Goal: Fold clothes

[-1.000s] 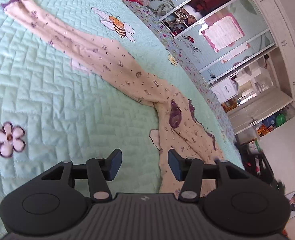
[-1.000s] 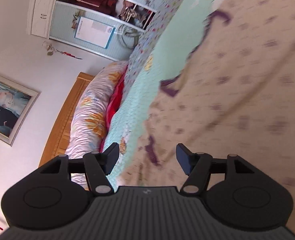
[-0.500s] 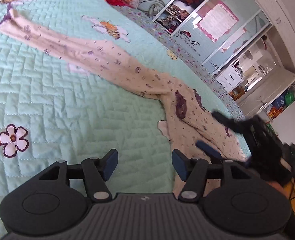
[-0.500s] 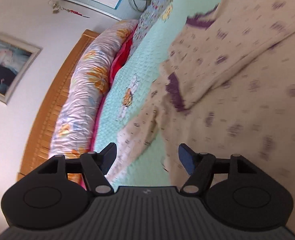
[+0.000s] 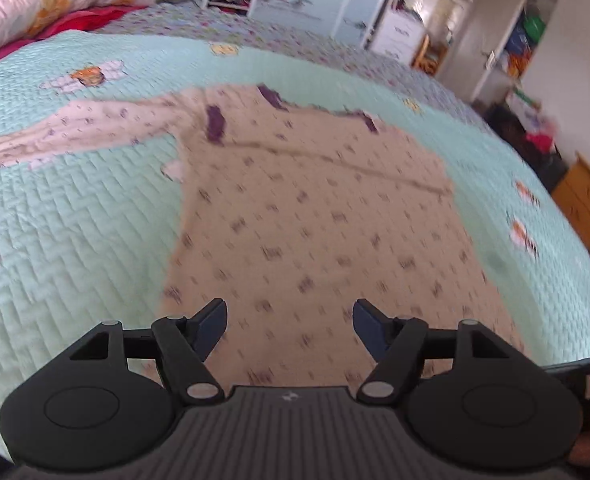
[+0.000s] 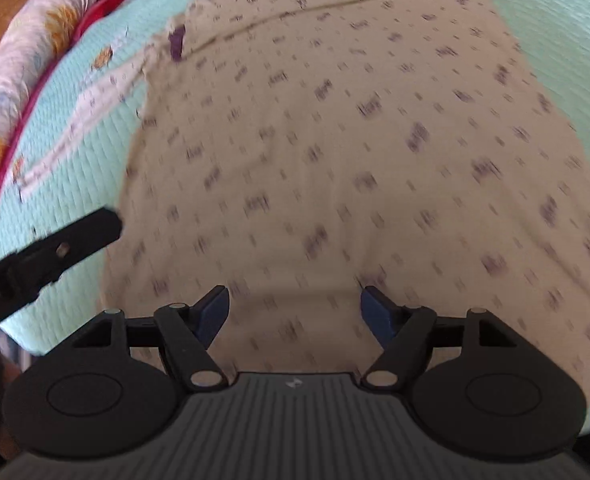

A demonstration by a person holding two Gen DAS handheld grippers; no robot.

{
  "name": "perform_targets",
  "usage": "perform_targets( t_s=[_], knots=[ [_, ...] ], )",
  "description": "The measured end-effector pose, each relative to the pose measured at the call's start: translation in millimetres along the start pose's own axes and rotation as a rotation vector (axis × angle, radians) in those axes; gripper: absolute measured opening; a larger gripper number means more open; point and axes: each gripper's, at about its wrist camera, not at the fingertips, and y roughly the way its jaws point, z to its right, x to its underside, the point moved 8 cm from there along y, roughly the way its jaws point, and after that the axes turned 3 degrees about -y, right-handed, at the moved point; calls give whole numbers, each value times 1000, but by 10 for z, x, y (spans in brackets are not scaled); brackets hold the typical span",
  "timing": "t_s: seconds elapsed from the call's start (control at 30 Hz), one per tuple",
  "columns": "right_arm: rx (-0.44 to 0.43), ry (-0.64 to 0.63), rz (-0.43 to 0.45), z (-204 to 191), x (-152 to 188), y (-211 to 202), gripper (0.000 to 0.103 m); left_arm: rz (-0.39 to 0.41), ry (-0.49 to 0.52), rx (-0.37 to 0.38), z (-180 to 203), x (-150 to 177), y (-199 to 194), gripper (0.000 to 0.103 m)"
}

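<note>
left wrist: low over near bed edge, facing far wardrobes | right wrist: closer, angled down-left; both share the beige garment (image 5: 315, 208) (image 6: 335, 140)

The garment (image 5: 315, 216) is pale beige, sprinkled with small dark purple marks and edged with deeper purple trim at the neck, and its sleeve (image 5: 75, 132) looks paler, almost cream. It lies on a mint-green quilted bedspread (image 5: 75, 220) stitched in a zigzag pattern and dotted with white flowers and an orange bee, with a lilac floral border (image 5: 255, 36) at the far edge. The pillow (image 6: 23, 48) is white with orange and yellow flowers, above a strip of crimson fabric (image 6: 55, 60), and both grippers are black with blue pads (image 6: 215, 312).
</note>
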Motion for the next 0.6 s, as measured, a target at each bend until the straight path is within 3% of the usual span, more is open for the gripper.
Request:
perform_targets(
  t_s=[0.27, 0.43, 0.6],
  knots=[
    [78, -64, 25, 126, 346, -341, 75, -145, 13, -51, 80, 536, 127, 72],
    [127, -103, 41, 205, 561, -557, 75, -139, 21, -69, 103, 517, 69, 72],
    [120, -98, 65, 211, 467, -584, 75, -118, 34, -83, 163, 446, -9, 72]
  ],
)
